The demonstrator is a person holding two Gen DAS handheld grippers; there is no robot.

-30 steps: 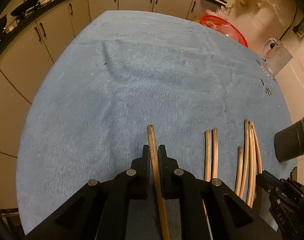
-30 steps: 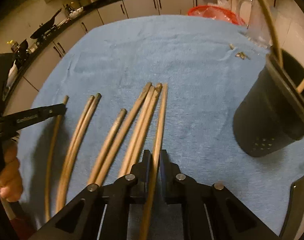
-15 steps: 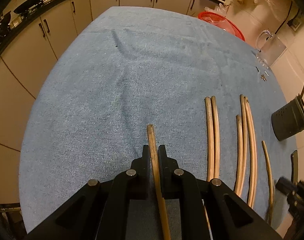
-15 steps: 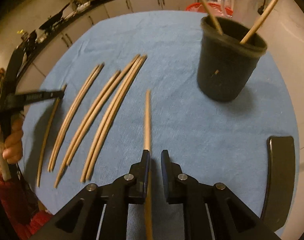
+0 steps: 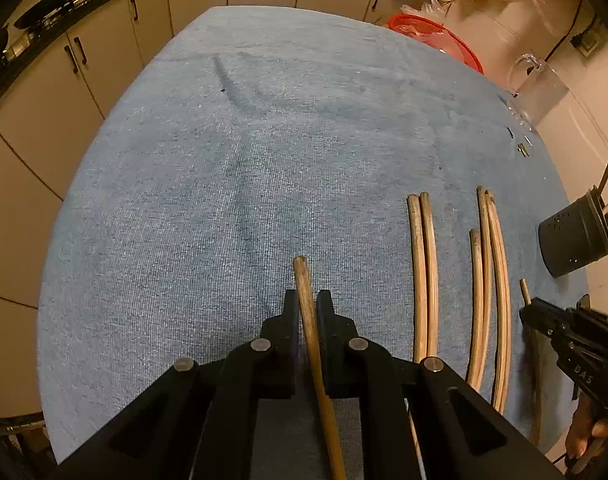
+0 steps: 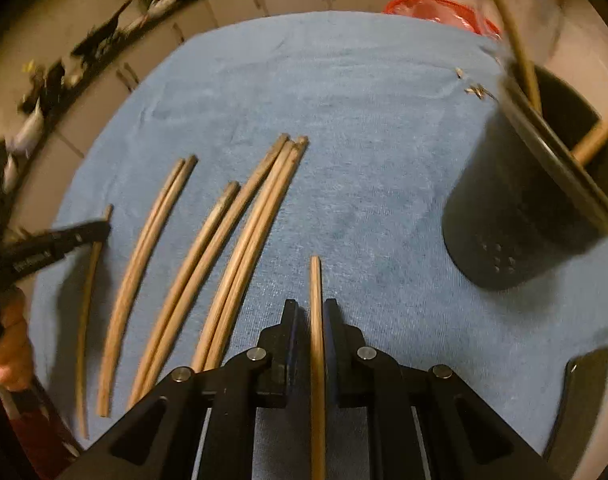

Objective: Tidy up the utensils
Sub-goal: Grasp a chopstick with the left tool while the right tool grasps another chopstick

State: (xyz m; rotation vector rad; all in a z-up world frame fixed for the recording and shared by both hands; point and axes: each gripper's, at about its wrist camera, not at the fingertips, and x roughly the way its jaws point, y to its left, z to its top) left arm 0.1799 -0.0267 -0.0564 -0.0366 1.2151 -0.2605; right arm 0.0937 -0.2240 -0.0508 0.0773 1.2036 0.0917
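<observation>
Wooden chopsticks lie in a row on the blue cloth point(image 5: 224, 180): a pair point(image 5: 422, 264) and a group of three point(image 5: 490, 272). My left gripper point(image 5: 307, 308) is shut on one chopstick point(image 5: 303, 276), just left of the row. My right gripper point(image 6: 311, 308) straddles another chopstick point(image 6: 316, 280) to the right of the row. Its jaws stand slightly apart, with a gap on the stick's left side. The black holder point(image 6: 504, 232) stands at right with chopsticks point(image 6: 592, 140) in it. In the left wrist view the right gripper point(image 5: 544, 318) is low by the cloth.
A red basket point(image 5: 436, 36) and a clear jug point(image 5: 540, 88) sit at the table's far right edge, with small metal bits point(image 5: 522, 146) nearby. A flat black piece point(image 6: 584, 392) lies near the front right. Cabinets run behind the table. A hand point(image 6: 8, 340) holds the left gripper.
The right gripper's jaws parted slightly. Its chopstick moved right, away from the group of three, and now sticks out less past the fingertips. The left gripper kept its grip and place.
</observation>
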